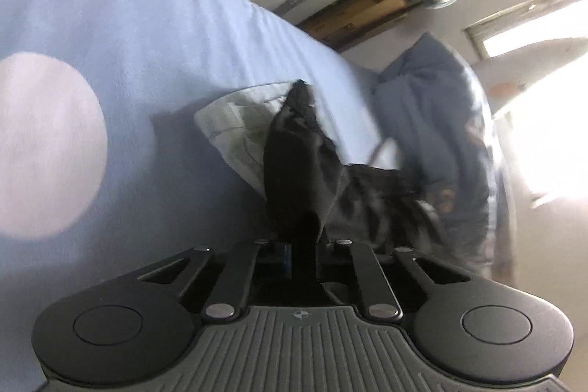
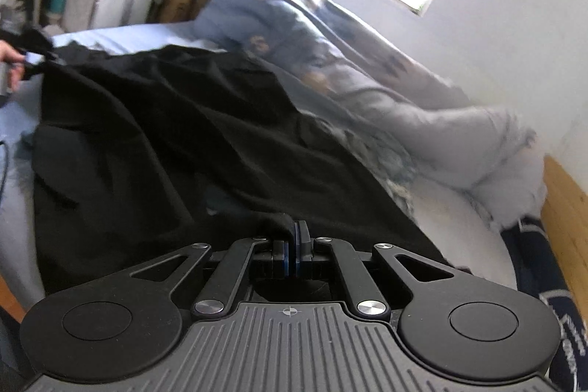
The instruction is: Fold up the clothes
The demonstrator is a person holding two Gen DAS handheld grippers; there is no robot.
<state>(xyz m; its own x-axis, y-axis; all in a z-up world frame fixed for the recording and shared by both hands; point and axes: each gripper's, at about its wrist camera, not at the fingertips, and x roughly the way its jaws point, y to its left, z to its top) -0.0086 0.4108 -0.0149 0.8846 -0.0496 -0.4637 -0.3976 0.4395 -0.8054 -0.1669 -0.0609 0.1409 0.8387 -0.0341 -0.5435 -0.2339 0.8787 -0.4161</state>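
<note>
scene: bed with a light blue sheet (image 1: 154, 35), black garment (image 2: 176, 142) spread loosely over it, bunched blue duvet (image 2: 367, 61) along the far side by the wall.
left gripper (image 1: 301, 245): I have it clamped on a bunch of the black cloth; fabric sticks up out of the jaws and blocks the pads, so I read the grip from the cloth pinched there.
right gripper (image 2: 294, 237): pads pressed together on a fold of the garment's near edge, blue pad liners almost touching, cloth humped up just over them.
garment position: lying on the sheet between my two grippers, far corner lifted at the left of the right wrist view, where a hand (image 2: 7, 68) and the other tool hold it; right side of it runs onto the duvet.
other cloth: a pale folded piece (image 1: 239, 120) lies on the sheet just behind the black cloth in the left wrist view; cannot tell what it is.
state of cloth: wrinkled, ridges running diagonally, not flat, no clean fold line visible.
progress: early, I judge. Both grips are on; spreading looks under way, nothing folded yet.
left to do: pull it taut and flat, then make the folds, then set it down tidy.
risk: edge dragging onto the duvet, so it may not lie flat.
blur: both views smeared, fine detail unreliable.
</note>
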